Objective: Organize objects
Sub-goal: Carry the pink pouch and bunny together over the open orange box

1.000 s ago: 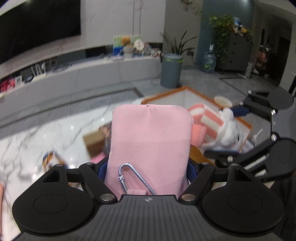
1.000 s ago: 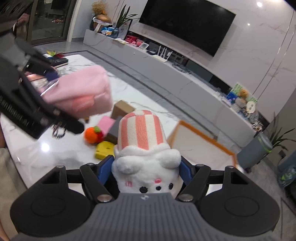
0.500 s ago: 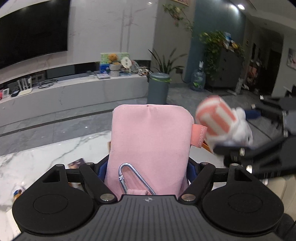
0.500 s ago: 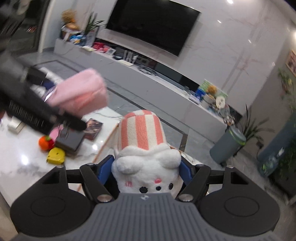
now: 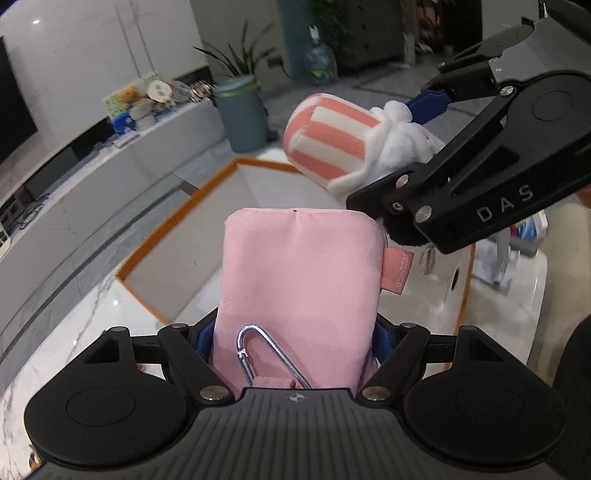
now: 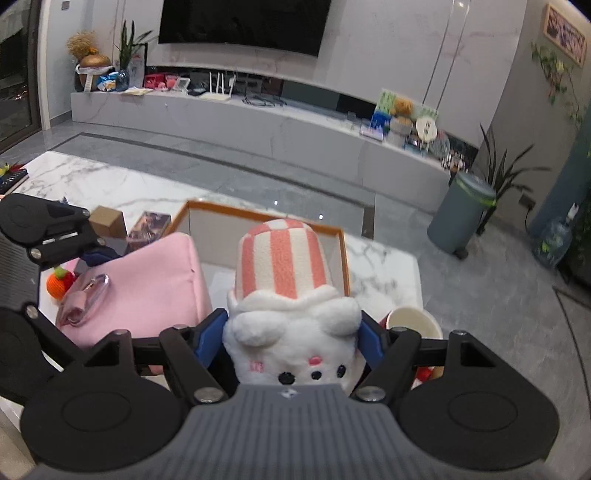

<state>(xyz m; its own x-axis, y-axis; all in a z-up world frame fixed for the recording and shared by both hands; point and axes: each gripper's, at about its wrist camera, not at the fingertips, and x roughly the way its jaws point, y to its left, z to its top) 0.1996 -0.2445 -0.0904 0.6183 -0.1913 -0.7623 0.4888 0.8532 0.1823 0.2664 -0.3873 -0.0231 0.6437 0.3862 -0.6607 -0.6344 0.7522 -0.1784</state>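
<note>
We take the orange-rimmed box [image 6: 345, 254] as landmark: a shallow white tray with an orange edge, set on the white marble counter [image 6: 92, 181]. What we can see of its floor is bare, though the held items hide much of it. Above its near-left part the left gripper [image 5: 295, 325] is clamped on a pink pouch [image 5: 299, 280], whose silver carabiner [image 5: 269, 354] lies at the gripper end. Above the box's near-right part the right gripper [image 6: 291, 332] is closed on a plush toy [image 6: 288, 295] with a pink-and-white striped hat; the two held items hang side by side. Just right of the box's near corner stands a red paper cup [image 6: 413, 321], its white interior showing. Left of the box we see a brown carton [image 6: 107, 219], a dark packet [image 6: 149, 223] and an orange toy fruit [image 6: 59, 284] on the counter. Beyond the box lie grey floor tiles, a long low cabinet under a wall-mounted television [image 6: 243, 26], and a grey bin [image 6: 461, 218] beside a potted plant.
</note>
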